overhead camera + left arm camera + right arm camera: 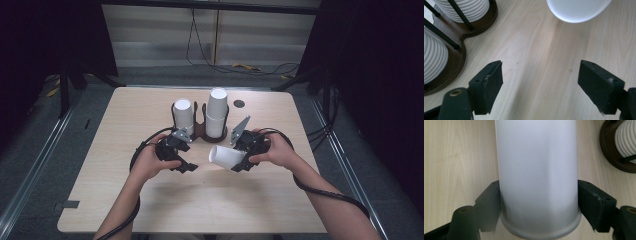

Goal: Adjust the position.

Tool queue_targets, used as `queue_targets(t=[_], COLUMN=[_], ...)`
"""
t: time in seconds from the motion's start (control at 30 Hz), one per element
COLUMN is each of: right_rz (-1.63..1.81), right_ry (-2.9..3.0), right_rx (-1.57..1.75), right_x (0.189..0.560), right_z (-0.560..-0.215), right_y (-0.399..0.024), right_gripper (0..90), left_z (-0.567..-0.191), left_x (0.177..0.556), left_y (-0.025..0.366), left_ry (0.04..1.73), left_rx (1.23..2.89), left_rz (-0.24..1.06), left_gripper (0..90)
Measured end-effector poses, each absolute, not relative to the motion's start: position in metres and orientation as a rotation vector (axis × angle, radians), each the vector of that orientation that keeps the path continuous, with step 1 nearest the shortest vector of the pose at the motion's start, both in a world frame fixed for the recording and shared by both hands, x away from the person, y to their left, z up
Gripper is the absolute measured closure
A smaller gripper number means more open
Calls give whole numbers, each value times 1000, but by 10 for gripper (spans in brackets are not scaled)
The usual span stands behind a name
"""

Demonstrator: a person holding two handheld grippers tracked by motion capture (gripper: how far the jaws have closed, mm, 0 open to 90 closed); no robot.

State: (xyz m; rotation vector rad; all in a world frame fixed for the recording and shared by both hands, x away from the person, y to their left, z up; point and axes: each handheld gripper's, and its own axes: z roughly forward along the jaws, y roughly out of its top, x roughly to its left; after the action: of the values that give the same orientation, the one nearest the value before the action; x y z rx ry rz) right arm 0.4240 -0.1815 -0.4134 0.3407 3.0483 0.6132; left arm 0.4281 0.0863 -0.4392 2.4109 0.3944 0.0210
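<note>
- Two grippers work over the table (pixel 150 200): the right gripper (pixel 243 161) is clamped on a white cup (pixel 226 158), the left gripper (pixel 186 165) stands with its jaws apart and nothing between them.
- The cup lies on its side in the air just above the table, long axis running across it, its closed end pointing at the left gripper and its rim back between the right jaws.
- In the right gripper view the black pads (pixel 491 202) press both sides of the cup (pixel 537 175) near the rolled rim.
- In the left gripper view the cup (pixel 577 10) hangs ahead of the open jaws, near but apart from them.
- The holder (pixel 199 132), with ribbed cups stacked in both bays, stands just behind the two grippers.
- Judgement: the left gripper is nearer the free end, so a handover or a turn upright would go along that axis.
</note>
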Motion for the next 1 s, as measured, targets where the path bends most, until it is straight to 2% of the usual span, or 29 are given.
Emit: queue_targets(t=[1.0], right_rz=[390], right_ry=[3107], right_rx=[201], right_x=[420], right_z=[-412], right_y=[-162], right_gripper=[246], left_z=[-438], left_x=[423], left_y=[75], left_ry=[329], left_rx=[2420], left_rz=[-11], left_gripper=[199])
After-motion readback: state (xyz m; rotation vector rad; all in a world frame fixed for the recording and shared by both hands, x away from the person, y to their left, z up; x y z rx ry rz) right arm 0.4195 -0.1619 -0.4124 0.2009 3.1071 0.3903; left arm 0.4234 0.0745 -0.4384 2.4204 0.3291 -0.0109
